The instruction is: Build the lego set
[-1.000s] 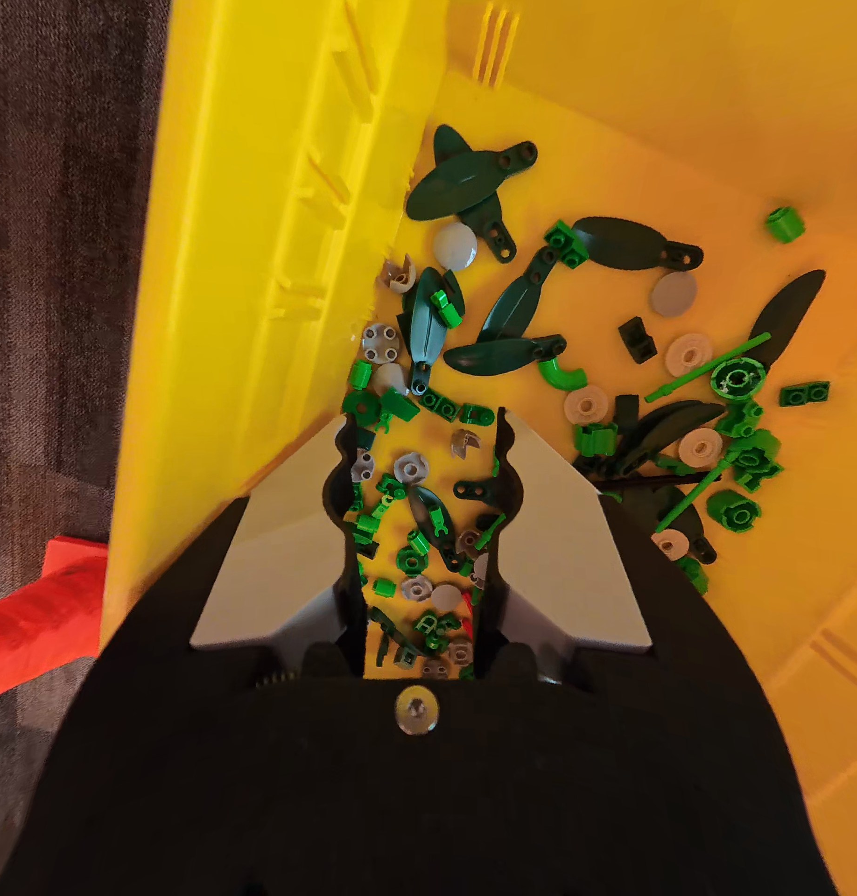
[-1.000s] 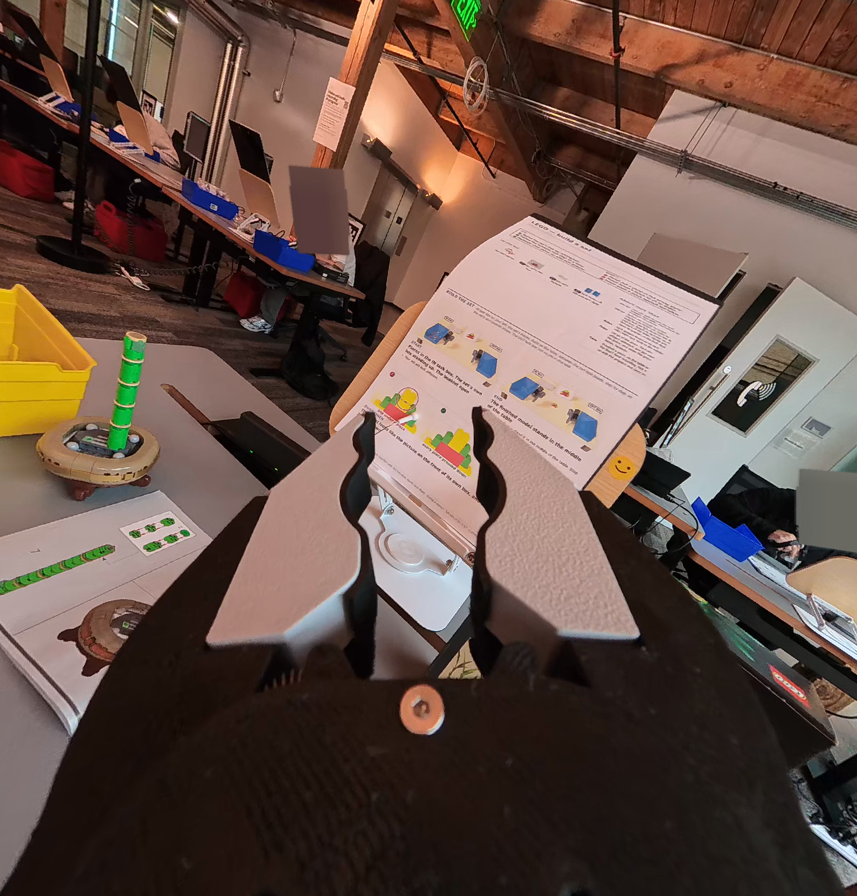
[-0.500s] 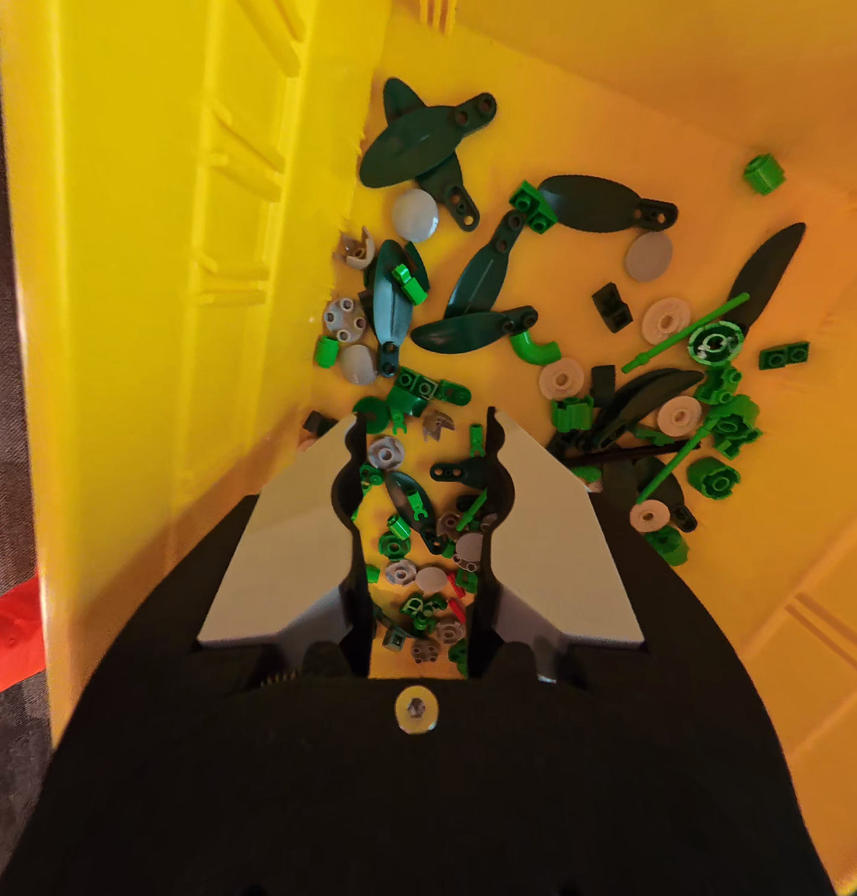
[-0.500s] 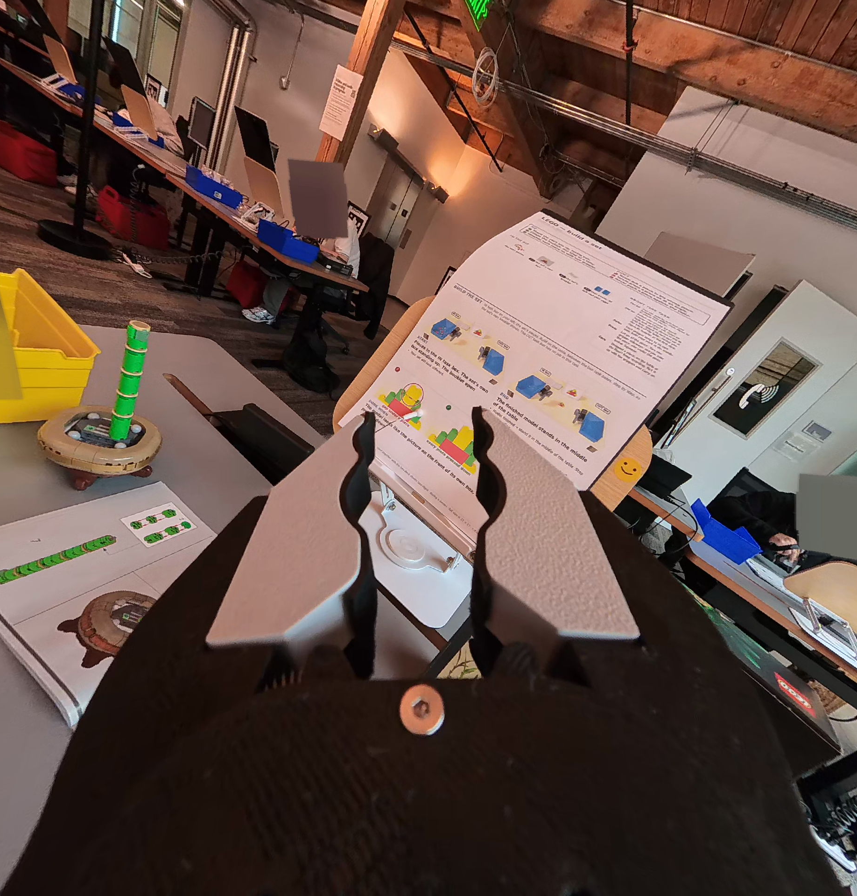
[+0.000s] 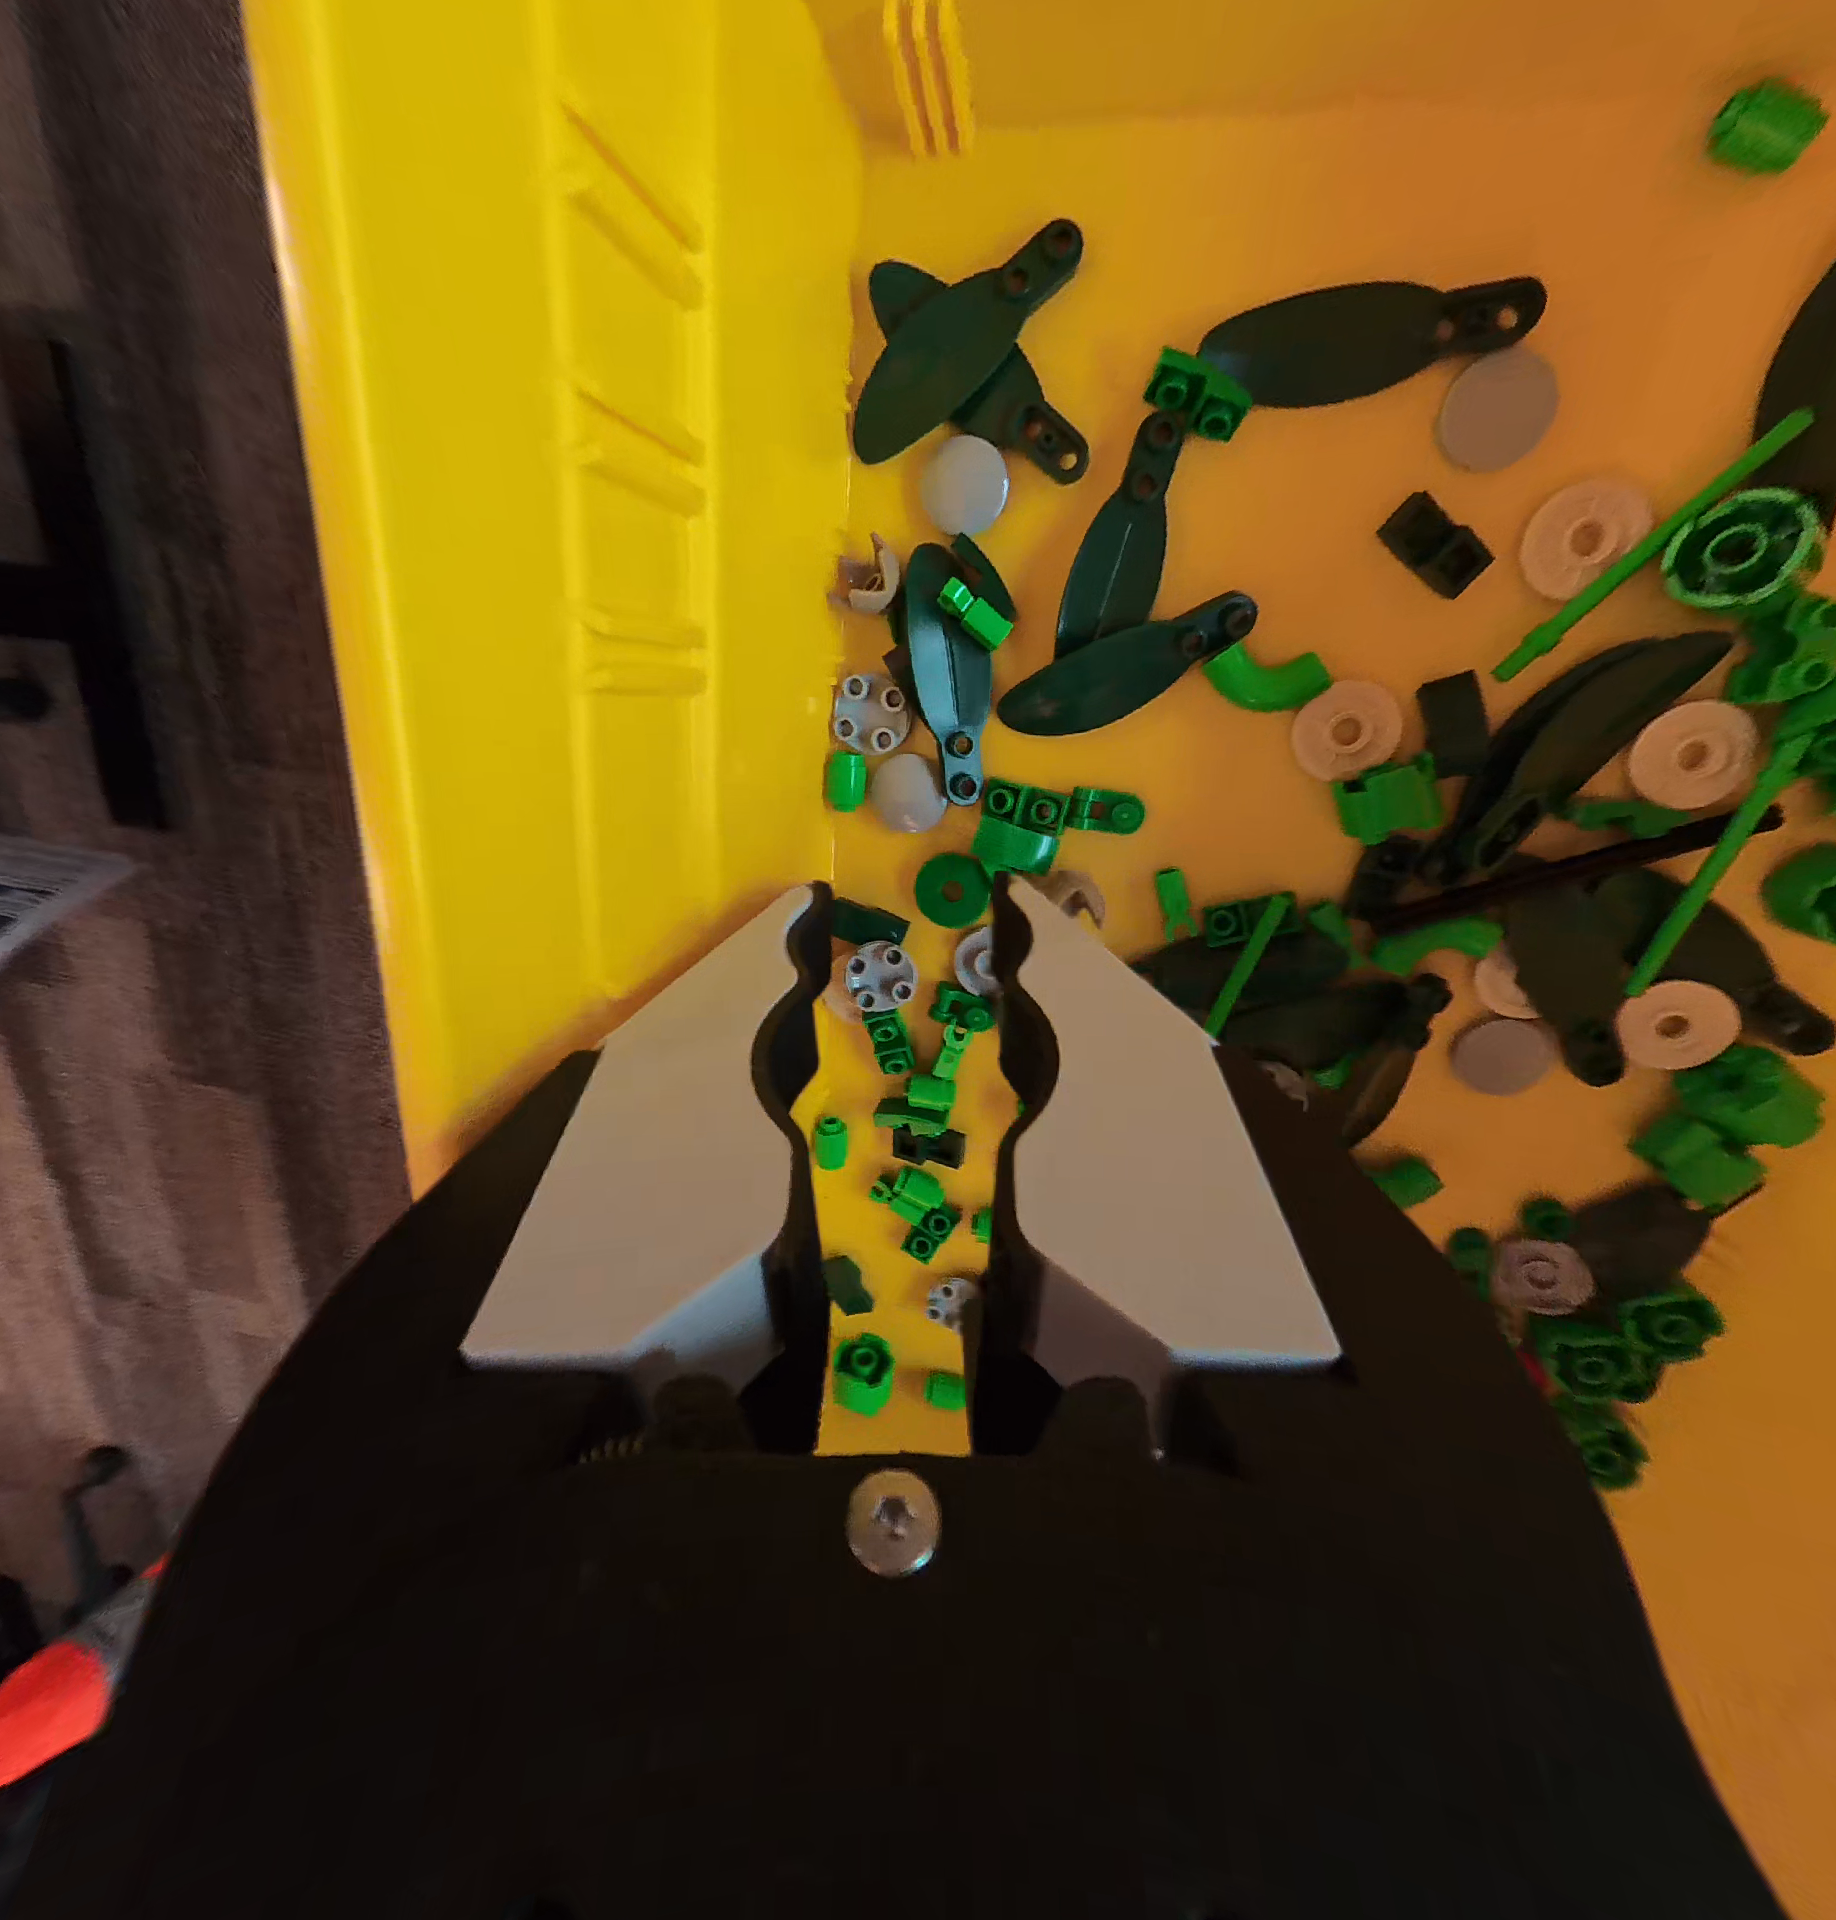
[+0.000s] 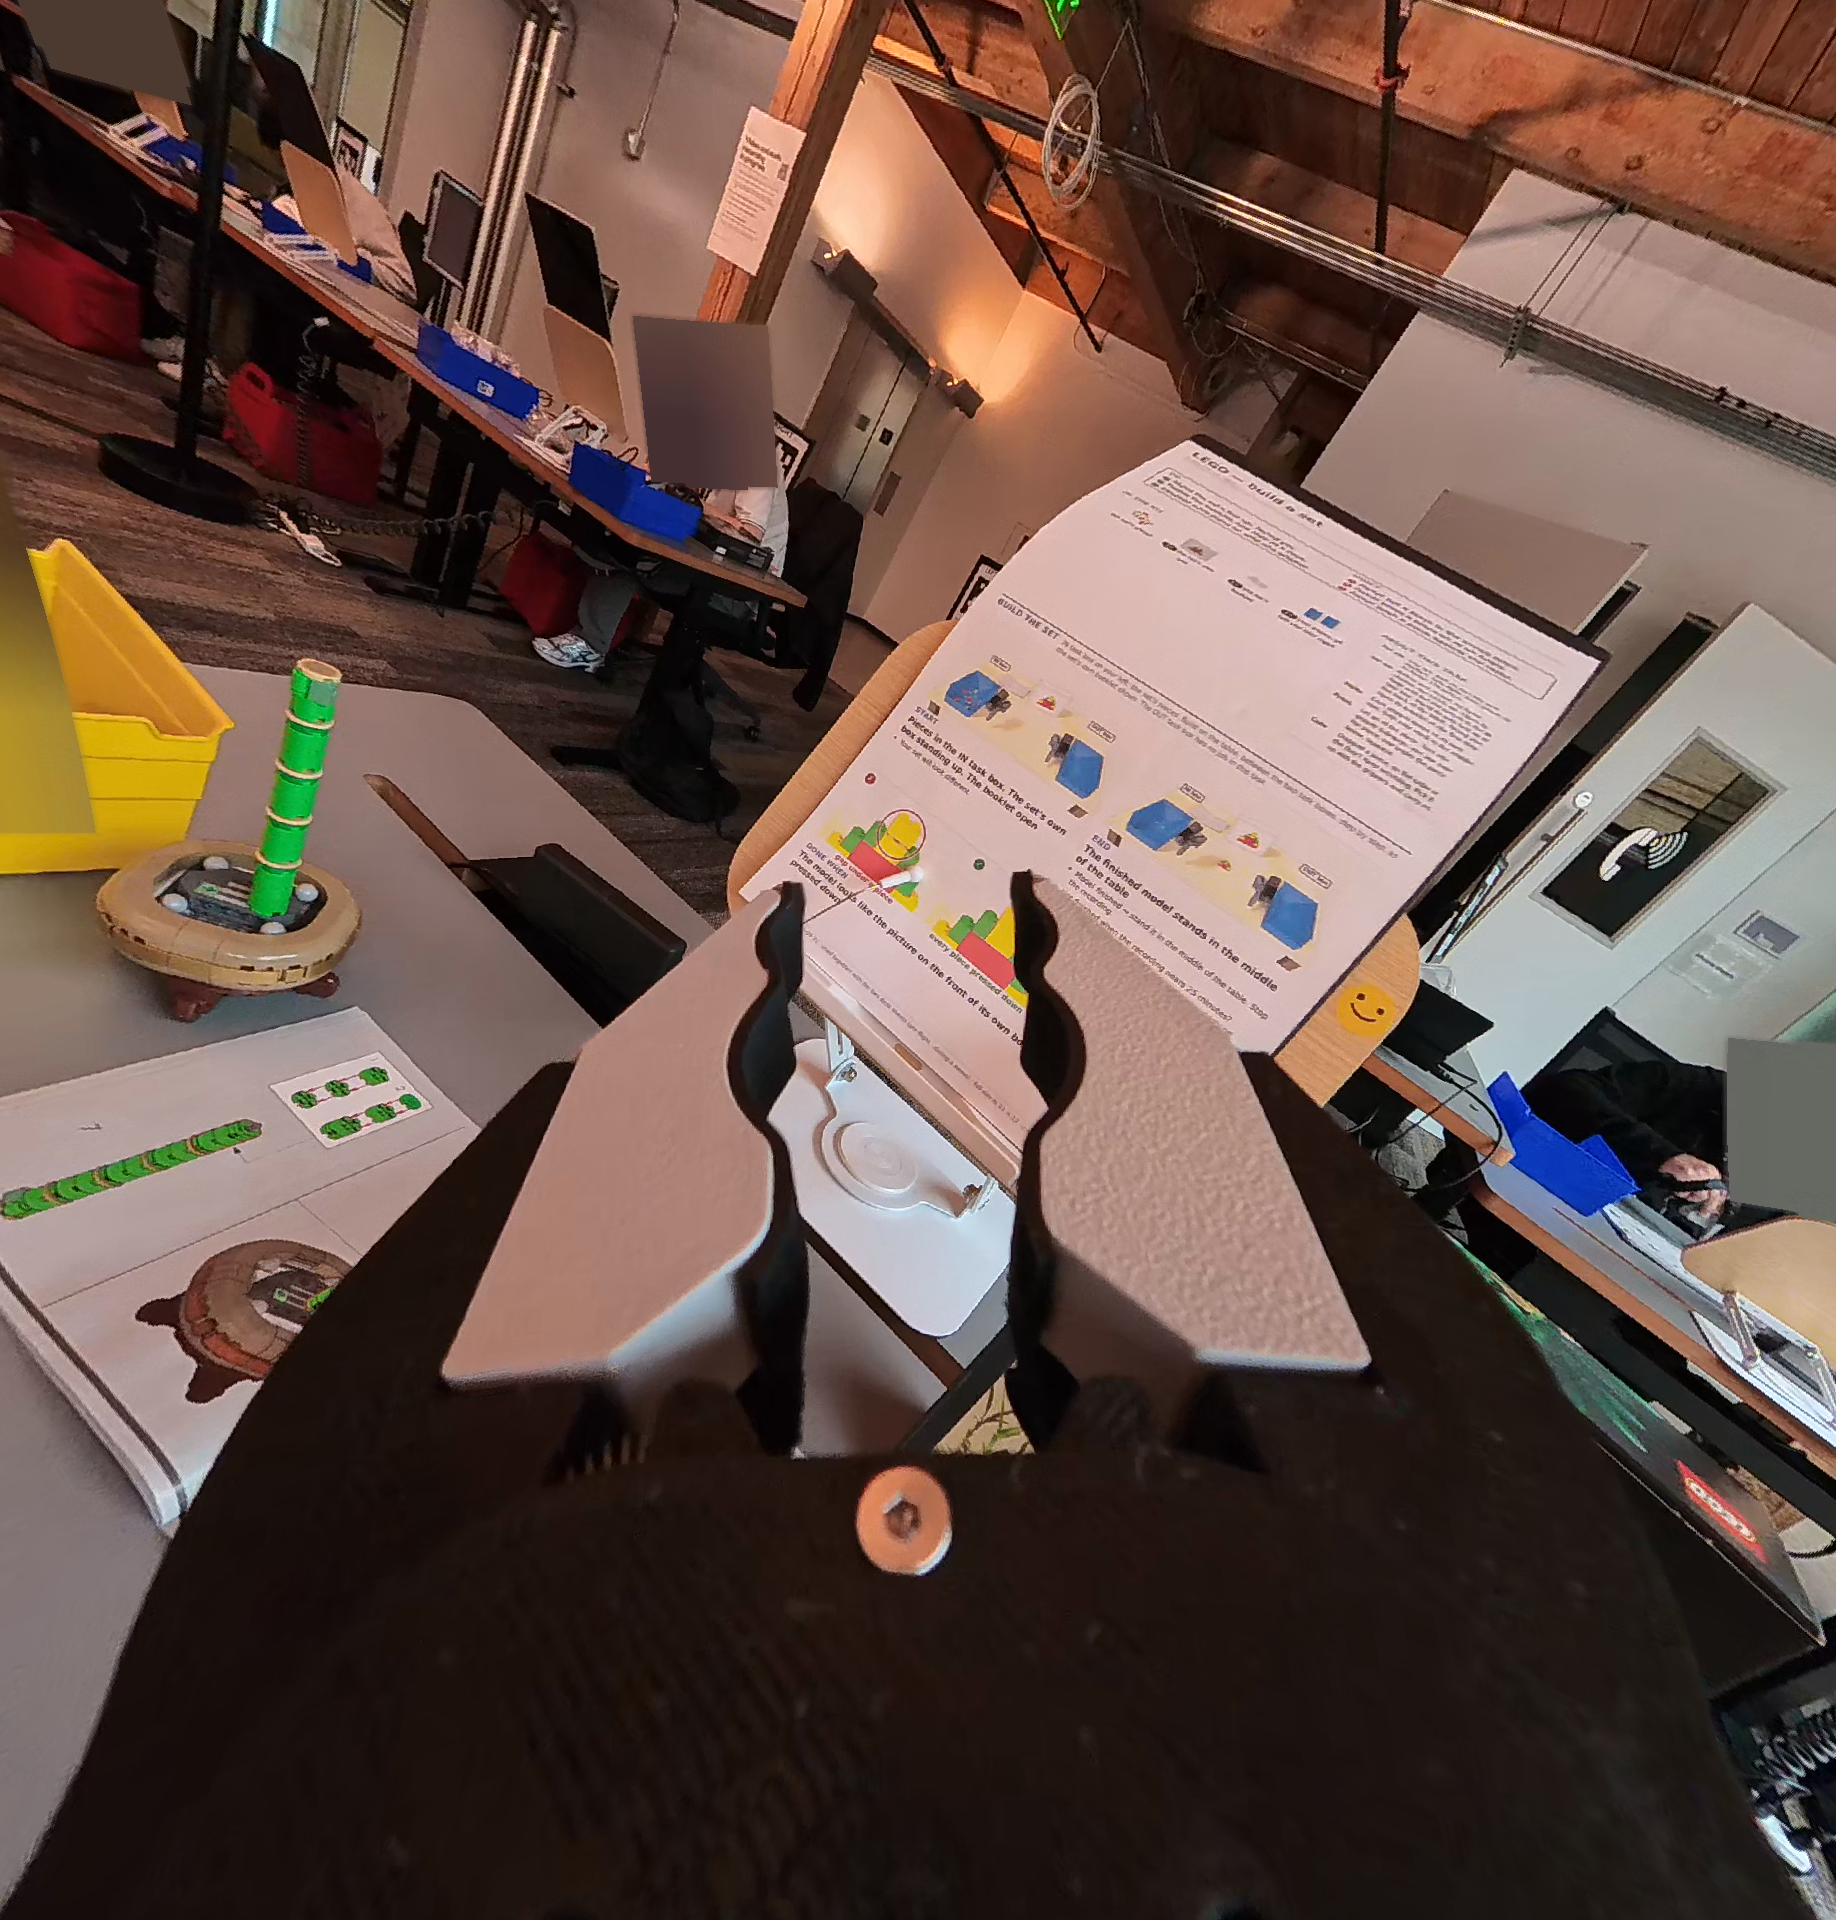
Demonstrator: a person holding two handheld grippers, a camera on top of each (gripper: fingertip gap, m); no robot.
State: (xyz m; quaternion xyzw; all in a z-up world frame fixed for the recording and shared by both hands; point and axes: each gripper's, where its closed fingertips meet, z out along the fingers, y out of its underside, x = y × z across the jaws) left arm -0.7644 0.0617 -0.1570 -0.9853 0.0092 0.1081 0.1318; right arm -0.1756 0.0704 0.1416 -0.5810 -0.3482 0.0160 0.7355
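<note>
Yellow bin (image 5: 602, 520) floor crowded: your left tool (image 5: 906, 904), spread and empty, risks pinching several small green pieces (image 5: 919, 1101) together.

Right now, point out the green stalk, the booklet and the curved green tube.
green stalk (image 6: 293, 790), right wrist view, mid-column above the round base
booklet (image 6: 166, 1226), right wrist view, open page
curved green tube (image 5: 1265, 677), left wrist view, bend of the elbow

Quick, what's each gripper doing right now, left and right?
Left gripper: open, empty, over loose pieces in the yellow bin.
Right gripper: open, empty, in the air.
</note>
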